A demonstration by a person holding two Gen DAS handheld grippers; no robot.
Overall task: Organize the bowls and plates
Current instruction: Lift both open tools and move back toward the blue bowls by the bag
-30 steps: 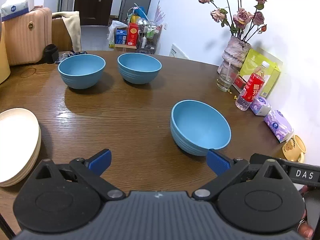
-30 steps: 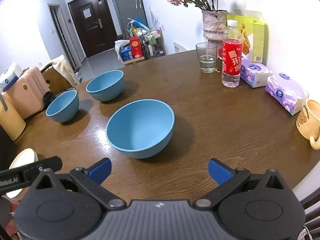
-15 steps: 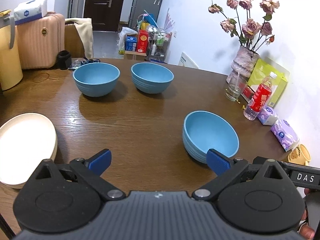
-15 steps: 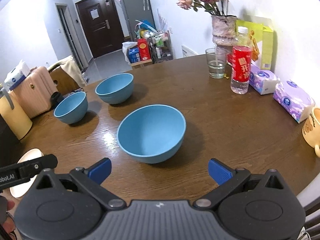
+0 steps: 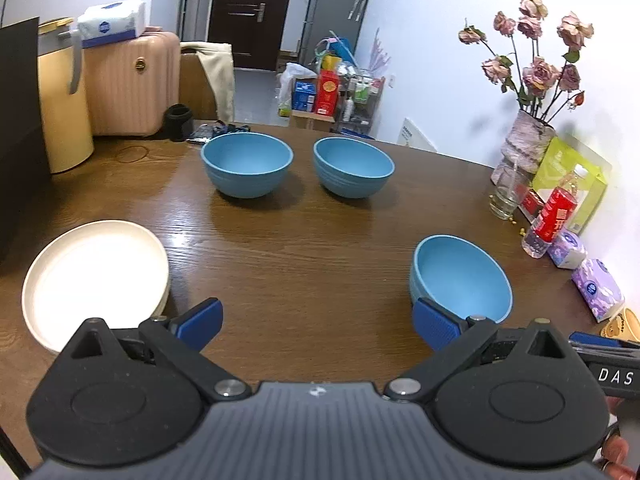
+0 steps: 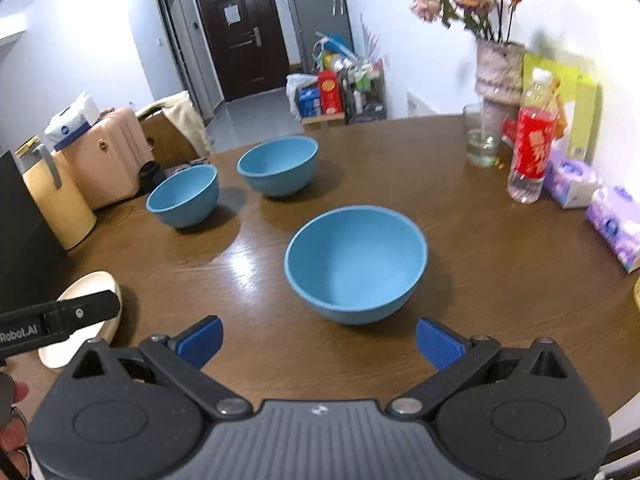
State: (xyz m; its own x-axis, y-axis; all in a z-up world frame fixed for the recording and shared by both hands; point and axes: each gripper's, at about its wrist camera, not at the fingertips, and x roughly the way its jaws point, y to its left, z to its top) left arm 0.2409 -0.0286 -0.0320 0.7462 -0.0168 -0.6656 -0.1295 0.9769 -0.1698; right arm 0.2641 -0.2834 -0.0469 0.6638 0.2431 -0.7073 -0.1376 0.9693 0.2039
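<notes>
Gleaming brown wooden table (image 5: pixel 304 248), dark door (image 6: pixel 240 36) beyond

On the wooden table (image 5: pixel 312 248), three blue bowls (image 6: pixel 356 264) are set mid-surface, cream plates (image 5: pixel 94 280) by the left edge, and bottle (image 6: pixel 532 148), glass (image 6: pixel 482 140) and tissues (image 6: pixel 616 224) along the right edge.

The wooden table (image 6: pixel 480 280) is showing visible grain and a glossy sheen. The blue bowl (image 6: pixel 356 264) is appearing smooth and matt, while the gripper pads (image 6: pixel 438 342) are showing ribbed texture.
</notes>
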